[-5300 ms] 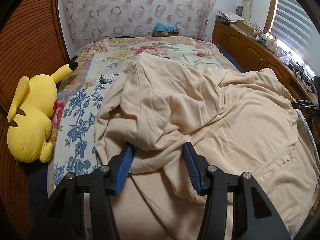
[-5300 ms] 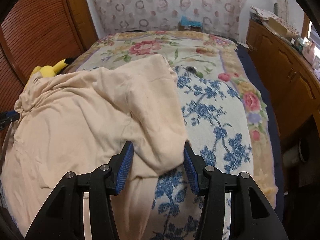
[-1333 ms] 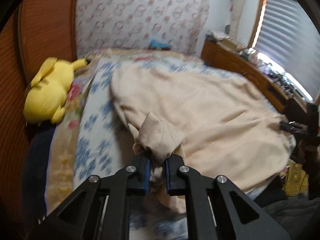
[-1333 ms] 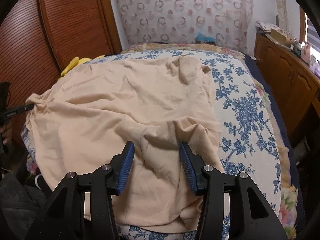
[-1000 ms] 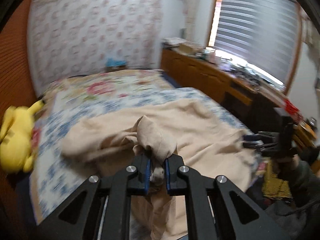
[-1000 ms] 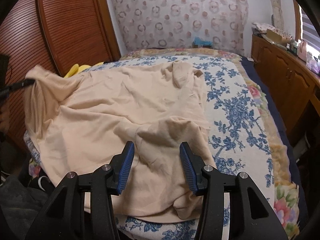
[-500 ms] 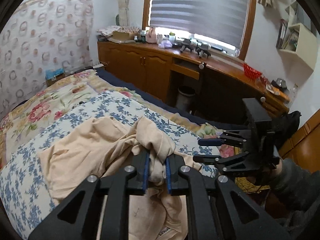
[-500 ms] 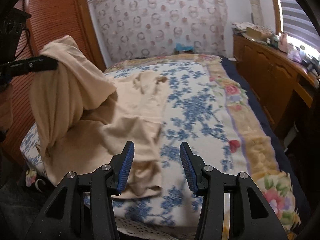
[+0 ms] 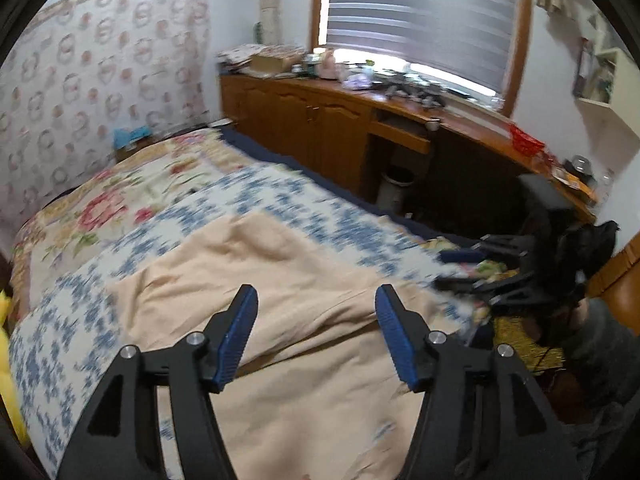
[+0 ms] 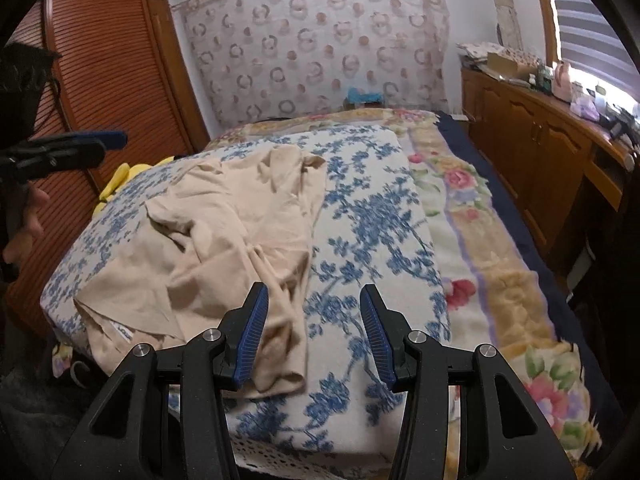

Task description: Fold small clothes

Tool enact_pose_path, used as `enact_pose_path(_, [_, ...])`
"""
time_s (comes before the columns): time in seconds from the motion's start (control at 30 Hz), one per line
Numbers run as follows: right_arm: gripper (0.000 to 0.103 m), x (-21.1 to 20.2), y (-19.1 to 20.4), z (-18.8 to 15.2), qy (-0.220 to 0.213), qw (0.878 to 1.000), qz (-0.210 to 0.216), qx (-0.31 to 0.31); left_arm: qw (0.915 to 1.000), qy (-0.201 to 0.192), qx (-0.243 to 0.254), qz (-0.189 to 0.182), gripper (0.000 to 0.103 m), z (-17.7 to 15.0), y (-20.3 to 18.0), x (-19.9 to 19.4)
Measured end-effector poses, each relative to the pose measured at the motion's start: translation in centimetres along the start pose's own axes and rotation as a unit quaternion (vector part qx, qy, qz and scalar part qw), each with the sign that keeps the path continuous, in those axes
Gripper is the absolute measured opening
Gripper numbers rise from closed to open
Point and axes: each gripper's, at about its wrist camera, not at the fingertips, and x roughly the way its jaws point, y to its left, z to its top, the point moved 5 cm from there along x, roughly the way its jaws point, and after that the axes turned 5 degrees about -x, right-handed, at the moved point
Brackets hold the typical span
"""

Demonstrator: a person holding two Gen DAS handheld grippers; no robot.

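A beige garment lies folded over on itself on the blue-flowered blanket, near the bed's left front corner in the right wrist view. In the left wrist view the garment spreads under my left gripper. That gripper's jaws are opening, with nothing between them. My right gripper is open above the blanket, and the garment's edge lies just below its left finger. Each view shows the other gripper: the left gripper at the left edge, the right gripper at the right.
A yellow plush toy sits by the wooden wardrobe left of the bed. A long wooden cabinet with clutter on top runs along the window side. A blue box stands at the bed's head. A person's hand holds the left gripper.
My left gripper carried a bunched corner of the garment across the bed, then opened and let it drop. The garment now lies doubled over. The right gripper stayed open.
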Motion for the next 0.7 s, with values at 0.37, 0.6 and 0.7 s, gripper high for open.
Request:
enact_pose_path(0.37, [0.049, 4.8, 6.8, 6.7, 0.007, 0.995, 0.038, -0.095, 0.9932, 0.006, -0.066, 0.096, 0.061, -5.4, 11.5, -0.8])
enact_pose_path(0.6, [0.049, 10.5, 12.2, 10.2, 0.039, 0.985, 0.092, -0.142, 0.9883, 0.003, -0.101, 0.115, 0.061, -7.8, 15.8, -0.6])
enact_pose_path(0.7, [0.049, 13.1, 14.2, 11.2, 0.06, 0.98, 0.111, -0.155, 0.9873, 0.005, -0.104, 0.12, 0.061, -8.5, 16.8, -0.4])
